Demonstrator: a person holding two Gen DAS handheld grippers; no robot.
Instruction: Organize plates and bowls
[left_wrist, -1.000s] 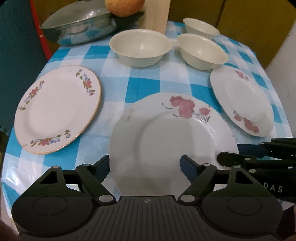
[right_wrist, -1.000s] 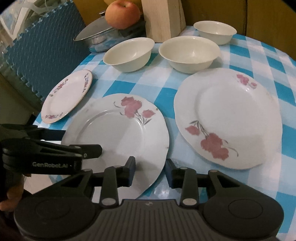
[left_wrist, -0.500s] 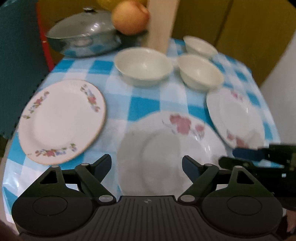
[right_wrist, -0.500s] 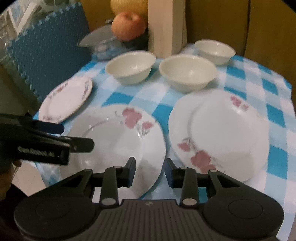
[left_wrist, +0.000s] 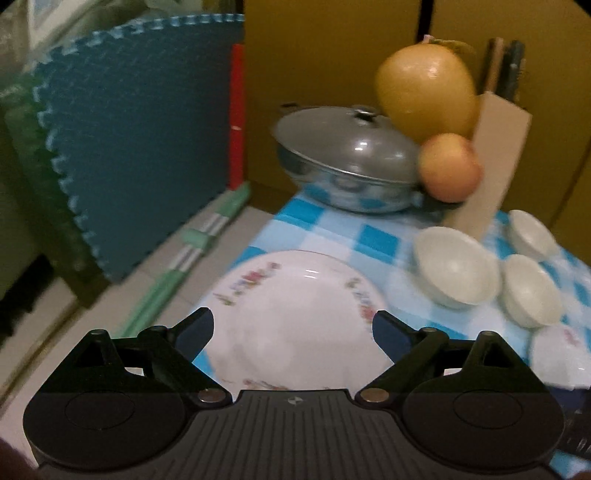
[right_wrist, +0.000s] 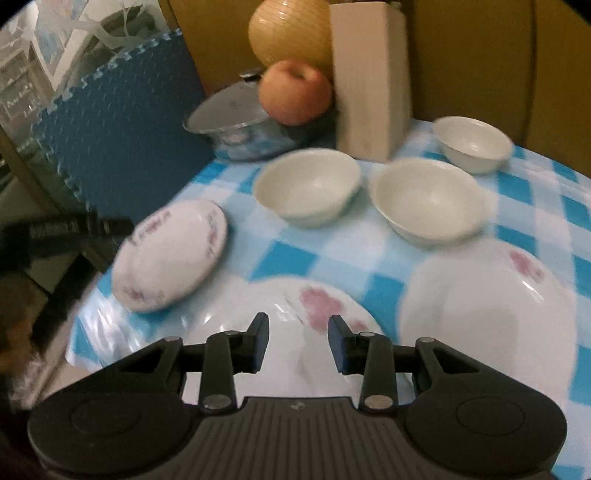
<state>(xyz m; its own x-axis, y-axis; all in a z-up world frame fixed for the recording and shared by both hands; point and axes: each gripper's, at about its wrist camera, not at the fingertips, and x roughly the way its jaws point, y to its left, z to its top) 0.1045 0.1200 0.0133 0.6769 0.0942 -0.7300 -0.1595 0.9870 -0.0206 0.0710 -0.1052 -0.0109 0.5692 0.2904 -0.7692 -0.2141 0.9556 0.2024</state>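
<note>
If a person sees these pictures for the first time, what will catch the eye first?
Probably the white dishes on the blue checked tablecloth: three plain bowls, the nearest mid-table, and flowered plates in front. The small plate lies right before the open left gripper. Behind, an apple sits beside a lidded metal pot.

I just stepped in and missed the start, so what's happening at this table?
A person holding a gripper in each hand is sorting crockery on a blue checked tablecloth. The left gripper, open, is lined up on the small floral-rimmed plate near the table edge. The right gripper, also open, hovers over a rose-patterned plate, with another large plate beside it. Three white bowls sit behind. Nothing is gripped or stacked yet.
</note>
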